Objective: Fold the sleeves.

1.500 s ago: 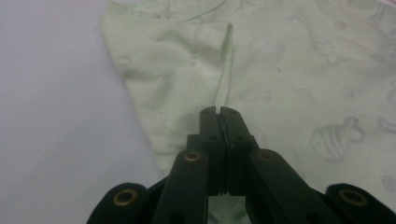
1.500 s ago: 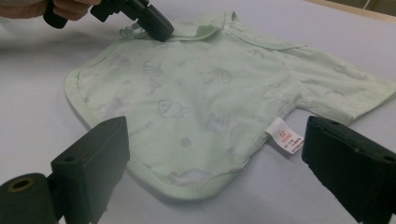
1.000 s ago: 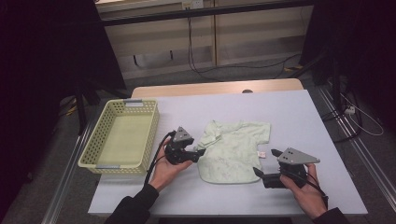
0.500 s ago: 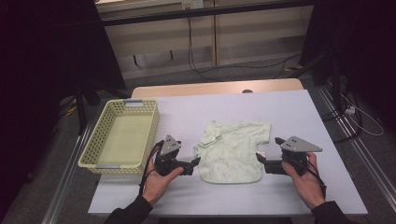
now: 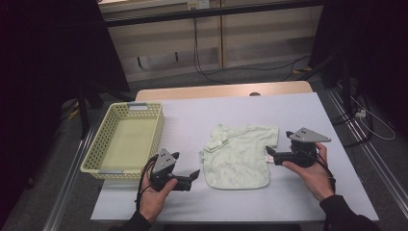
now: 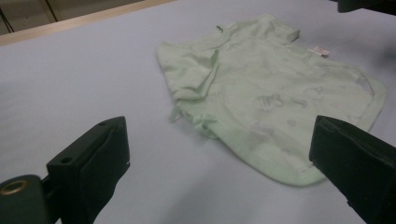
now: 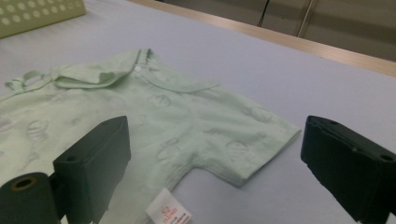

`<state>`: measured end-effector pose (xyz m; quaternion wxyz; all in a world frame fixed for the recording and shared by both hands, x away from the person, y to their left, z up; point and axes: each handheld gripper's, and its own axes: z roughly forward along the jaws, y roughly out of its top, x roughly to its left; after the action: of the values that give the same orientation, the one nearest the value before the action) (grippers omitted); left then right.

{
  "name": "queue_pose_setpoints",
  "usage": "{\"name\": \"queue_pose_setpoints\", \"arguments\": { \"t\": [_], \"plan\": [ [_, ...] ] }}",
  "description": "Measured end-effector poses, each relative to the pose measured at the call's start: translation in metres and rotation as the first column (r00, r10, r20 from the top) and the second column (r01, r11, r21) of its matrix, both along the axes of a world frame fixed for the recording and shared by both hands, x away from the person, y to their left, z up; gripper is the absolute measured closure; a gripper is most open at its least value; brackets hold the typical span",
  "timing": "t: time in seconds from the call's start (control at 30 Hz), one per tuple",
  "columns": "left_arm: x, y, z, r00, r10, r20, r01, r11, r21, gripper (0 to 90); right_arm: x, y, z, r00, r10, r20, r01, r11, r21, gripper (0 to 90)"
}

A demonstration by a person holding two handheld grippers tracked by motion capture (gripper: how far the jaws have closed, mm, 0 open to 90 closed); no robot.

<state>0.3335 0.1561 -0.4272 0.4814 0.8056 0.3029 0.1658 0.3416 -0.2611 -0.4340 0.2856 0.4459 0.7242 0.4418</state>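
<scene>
Both hands have drawn back toward the near edge since a second ago, off the garment's sides. Nearest, the left gripper (image 5: 188, 177) sits near the table's (image 5: 298, 202) front, its jaws just opened wide with nothing between them. The right gripper (image 5: 270, 155) stands wide too, empty, just beside the white tag (image 7: 168, 213). Between them the pale green baby shirt (image 5: 239, 155) lies flat, one sleeve folded in. It looks like a pause in folding; next calls for gripping an edge. Bare tabletop lies beyond, and the yellow basket (image 5: 96, 150) waits far left.
</scene>
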Motion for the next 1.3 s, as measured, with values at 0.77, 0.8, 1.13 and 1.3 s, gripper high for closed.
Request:
{"name": "queue_pose_setpoints", "arguments": {
  "t": [0.77, 0.8, 1.13, 1.3],
  "plan": [
    [-0.008, 0.007, -0.003, 0.9993, 0.021, -0.032, -0.021, 0.9997, -0.009, 5.1, 0.070, -0.019, 0.006, 0.9831, -0.094, -0.157, 0.081, 0.993, -0.087, 53.3],
    [-0.007, 0.007, -0.003, 0.9993, 0.023, -0.028, -0.023, 0.9997, -0.007, 5.3, 0.073, -0.019, 0.004, 0.9817, -0.096, -0.164, 0.082, 0.992, -0.094, 55.2],
    [-0.010, 0.000, -0.004, 0.9996, -0.007, -0.026, 0.007, 0.9999, 0.016, 5.3, 0.089, -0.021, -0.016, 0.9581, -0.141, -0.250, 0.110, 0.985, -0.133, 49.7],
    [-0.010, 0.000, -0.004, 0.9998, -0.008, -0.017, 0.008, 0.9997, 0.023, 5.3, 0.089, -0.021, -0.018, 0.9562, -0.120, -0.267, 0.091, 0.989, -0.118, 55.1]
  ]
}}
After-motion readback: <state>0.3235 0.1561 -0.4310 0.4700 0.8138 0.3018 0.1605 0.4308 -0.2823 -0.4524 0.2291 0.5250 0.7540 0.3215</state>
